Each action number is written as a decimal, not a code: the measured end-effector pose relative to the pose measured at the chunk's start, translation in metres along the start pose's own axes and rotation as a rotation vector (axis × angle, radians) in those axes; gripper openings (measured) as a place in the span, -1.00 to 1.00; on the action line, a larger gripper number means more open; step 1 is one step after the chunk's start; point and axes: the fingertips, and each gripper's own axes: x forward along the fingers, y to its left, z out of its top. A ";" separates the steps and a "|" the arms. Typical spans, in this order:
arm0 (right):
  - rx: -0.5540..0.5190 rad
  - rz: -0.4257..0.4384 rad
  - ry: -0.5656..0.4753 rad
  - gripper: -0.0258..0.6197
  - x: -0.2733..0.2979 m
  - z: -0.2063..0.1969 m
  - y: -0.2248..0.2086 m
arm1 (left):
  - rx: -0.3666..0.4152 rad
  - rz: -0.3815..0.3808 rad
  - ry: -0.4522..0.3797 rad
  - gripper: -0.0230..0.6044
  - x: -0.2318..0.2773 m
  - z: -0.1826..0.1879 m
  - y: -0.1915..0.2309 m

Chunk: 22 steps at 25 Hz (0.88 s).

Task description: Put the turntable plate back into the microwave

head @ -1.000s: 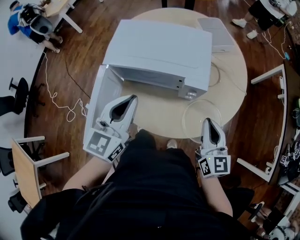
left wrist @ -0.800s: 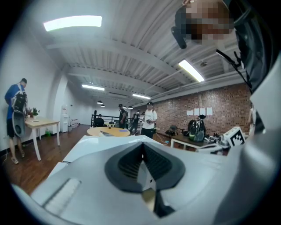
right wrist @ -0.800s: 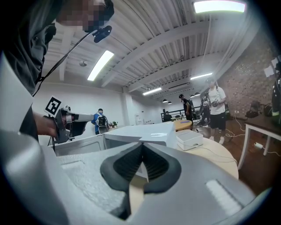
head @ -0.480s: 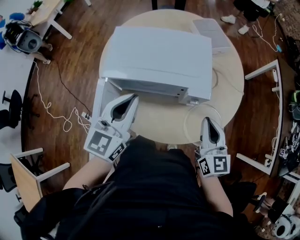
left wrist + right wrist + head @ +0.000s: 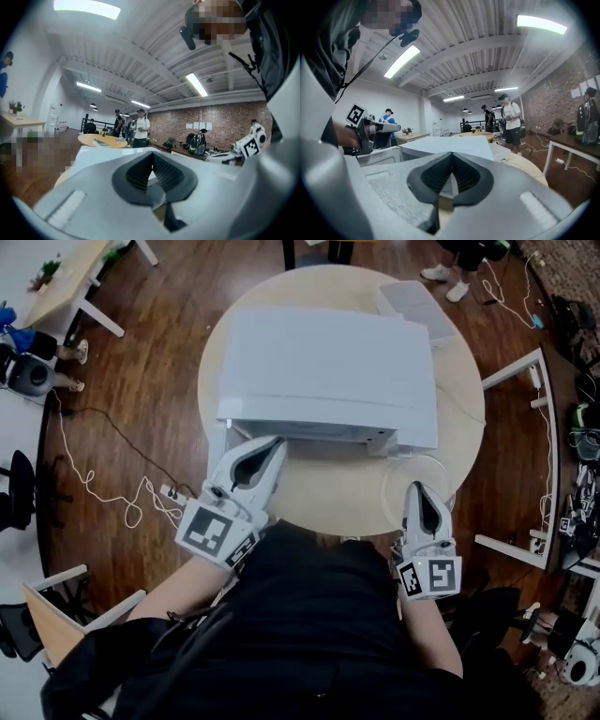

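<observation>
A white microwave (image 5: pixel 328 371) sits on a round pale-wood counter (image 5: pixel 328 488), its door (image 5: pixel 218 444) swung open at its front left corner. The glass turntable plate (image 5: pixel 403 474) lies flat on the counter just in front of the microwave's front right corner, outside the oven.

The right gripper (image 5: pixel 415 487) points toward the microwave from the near edge of the counter. In the head view its closed tips overlap the near part of the plate; whether they touch the glass cannot be told. In the right gripper view, the right gripper (image 5: pixel 451 154) has its dark ribbed fingers (image 5: pixel 436 176) meeting at the tips with nothing held between them, and the plate itself cannot be made out there.

The left gripper (image 5: pixel 277 440) is well apart from the plate, at the other end of the microwave's front, with its tips close to the open door and the mouth of the oven. In the left gripper view, the left gripper (image 5: pixel 151 157) likewise has its fingers (image 5: pixel 136 176) pressed together at the tips and is empty.

A flat white box (image 5: pixel 412 301) rests at the far right of the counter behind the microwave, and a thin white cable (image 5: pixel 461 411) trails across the counter beside it
</observation>
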 end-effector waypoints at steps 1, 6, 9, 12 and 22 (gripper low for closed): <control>0.004 -0.023 0.002 -0.92 -0.001 0.000 -0.001 | -0.005 -0.006 -0.001 -0.92 -0.001 -0.001 0.003; -0.005 -0.072 0.008 -0.92 -0.005 0.004 0.004 | -0.034 -0.036 -0.016 -0.92 -0.004 -0.001 0.011; -0.020 -0.089 0.000 -0.92 -0.007 0.014 0.001 | -0.059 -0.028 -0.029 -0.92 -0.004 0.003 0.018; -0.018 -0.114 -0.010 -0.92 -0.006 0.022 -0.016 | -0.049 -0.008 -0.049 -0.92 -0.004 0.011 0.020; -0.100 -0.042 -0.054 -0.92 0.000 0.028 -0.066 | -0.025 0.123 -0.051 -0.92 -0.002 0.022 0.030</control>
